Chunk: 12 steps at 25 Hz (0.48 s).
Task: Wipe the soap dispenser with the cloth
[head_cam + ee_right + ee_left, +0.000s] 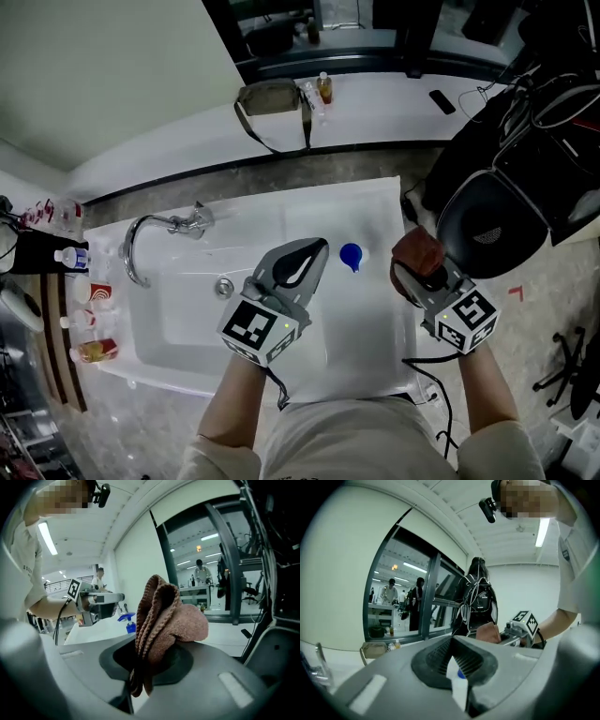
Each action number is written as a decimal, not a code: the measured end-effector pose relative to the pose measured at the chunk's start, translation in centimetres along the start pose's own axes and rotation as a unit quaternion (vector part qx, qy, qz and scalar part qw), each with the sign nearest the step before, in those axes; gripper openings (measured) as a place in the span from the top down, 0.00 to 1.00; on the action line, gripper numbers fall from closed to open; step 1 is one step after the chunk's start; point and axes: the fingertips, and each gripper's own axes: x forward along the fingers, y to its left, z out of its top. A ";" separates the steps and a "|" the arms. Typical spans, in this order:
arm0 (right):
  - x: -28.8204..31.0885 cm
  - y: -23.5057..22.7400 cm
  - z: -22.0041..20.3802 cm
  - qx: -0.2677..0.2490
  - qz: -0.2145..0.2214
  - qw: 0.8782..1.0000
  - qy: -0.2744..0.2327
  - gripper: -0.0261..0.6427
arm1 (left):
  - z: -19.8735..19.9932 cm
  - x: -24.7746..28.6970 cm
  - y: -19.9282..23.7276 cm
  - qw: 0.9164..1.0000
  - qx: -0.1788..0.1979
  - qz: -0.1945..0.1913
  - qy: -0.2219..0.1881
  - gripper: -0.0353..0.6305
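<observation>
Two grippers are in my hands above a white worktop. My left gripper has its fingers closed tip to tip on nothing. The left gripper view shows only a thin slit between them, with a bit of blue and white behind it. My right gripper is clamped on a folded brown knitted cloth, which bulges up out of the fingers in the right gripper view. The soap dispenser with a blue pump head stands on the worktop between the two grippers, touching neither. From above only its blue head reads clearly, while the right gripper view shows the spout side-on, beyond the cloth. Only the head view takes in the white sink basin and curved chrome tap to my left.
</observation>
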 end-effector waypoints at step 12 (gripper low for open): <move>1.6 1.4 -3.0 0.093 -0.039 0.995 -0.024 0.84 | -13.2 1.8 -1.6 0.981 0.115 -0.112 0.112 0.47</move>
